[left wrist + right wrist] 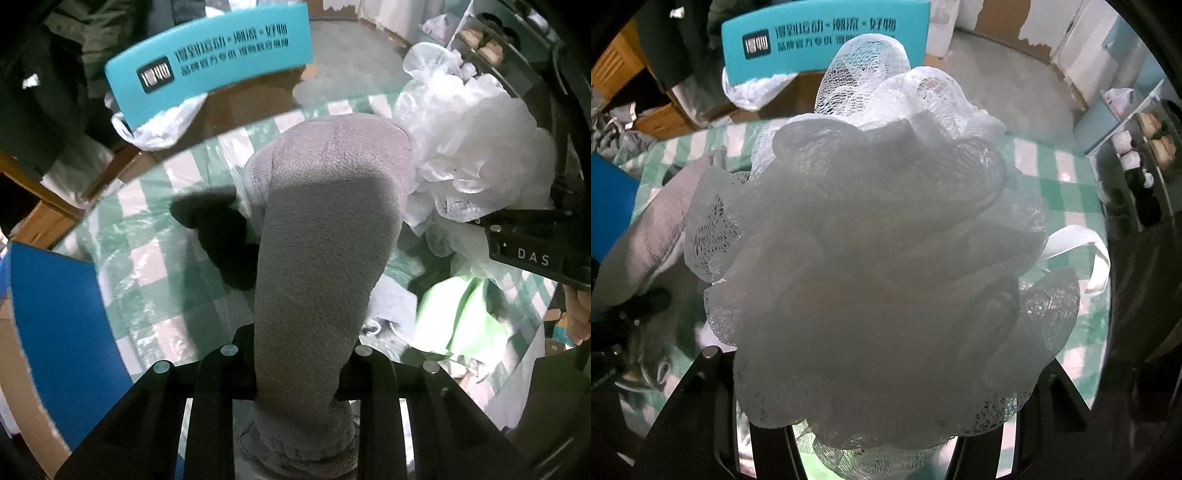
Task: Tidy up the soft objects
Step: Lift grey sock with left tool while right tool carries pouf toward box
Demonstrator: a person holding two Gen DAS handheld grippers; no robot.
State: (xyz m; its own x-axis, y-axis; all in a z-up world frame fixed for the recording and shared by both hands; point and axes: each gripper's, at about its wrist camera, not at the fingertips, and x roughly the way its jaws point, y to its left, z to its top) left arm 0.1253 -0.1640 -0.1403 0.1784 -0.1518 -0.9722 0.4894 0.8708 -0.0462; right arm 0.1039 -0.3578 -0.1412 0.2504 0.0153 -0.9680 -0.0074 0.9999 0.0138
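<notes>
The left gripper (295,384) is pinched tight on a grey fleece cloth (325,229) — the fabric bunches between its two black fingers (218,373) and hangs out over the table (147,280), which is covered in a green-and-white checked cloth under shiny clear plastic. A dark shadow lies on the table just left of the hanging fleece.

The right gripper (882,424) is closed around a white mesh bath sponge (871,258), whose ruffled netting fills most of the right wrist view and hides the fingertips; only the black finger bases show at either side of it. A white ribbon loop (1086,254) sticks out from the sponge's right side. In the left wrist view the same sponge (476,147) sits up and to the right of the fleece, with the right gripper's black body (535,243) just beside it and part of a hand (580,314) below.

A pale green soft thing (454,314) lies on the table right of the fleece. Beyond the far table edge stands a teal box with printed lettering (210,66), a white plastic bag (162,125) under it — and a blue panel (59,325) rises at the left edge.
</notes>
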